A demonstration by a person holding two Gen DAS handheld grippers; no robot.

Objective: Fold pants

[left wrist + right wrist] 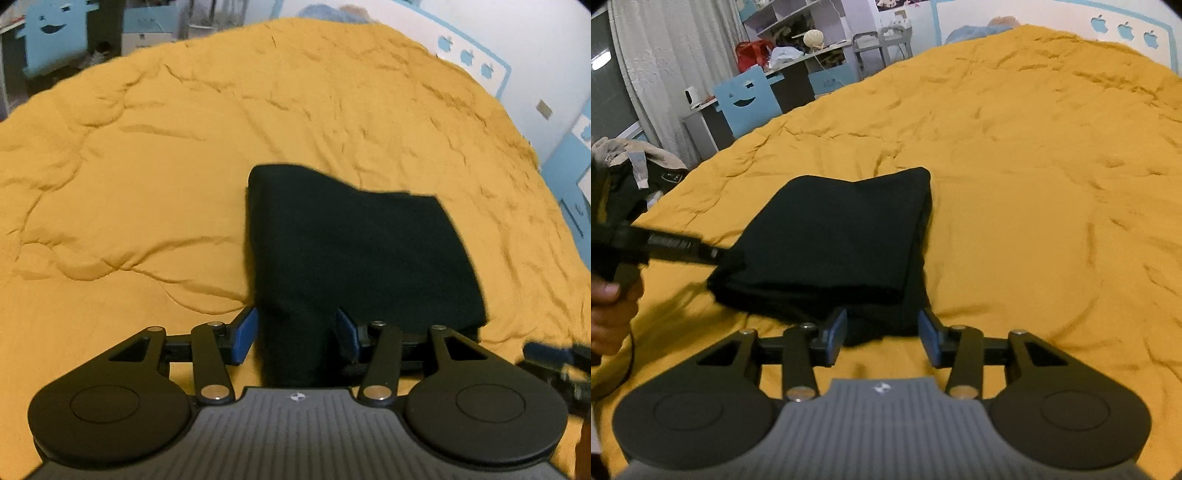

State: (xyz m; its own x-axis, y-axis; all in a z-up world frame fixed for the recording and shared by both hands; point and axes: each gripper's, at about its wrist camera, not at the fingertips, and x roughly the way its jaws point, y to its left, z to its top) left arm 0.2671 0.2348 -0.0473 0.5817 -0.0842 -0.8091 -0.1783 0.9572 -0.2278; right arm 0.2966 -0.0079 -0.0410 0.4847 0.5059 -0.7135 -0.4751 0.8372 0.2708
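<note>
Left claw (295, 338) and right claw (882, 338) both half-open, straddling near edge of folded black fabric pants (354, 247); wrinkled mustard-yellow bed quilt (147, 177) open all round

the pants (354, 251) are plain black, no pattern; the bed cover (147, 192) under them is mustard yellow all over; the left tongs (295, 338) and right tongs (882, 336) are black with blue pads (245, 338); a light blue chair (748, 101) has a smiling-face cutout; the wall (1124, 29) has pale blue apple shapes
</note>
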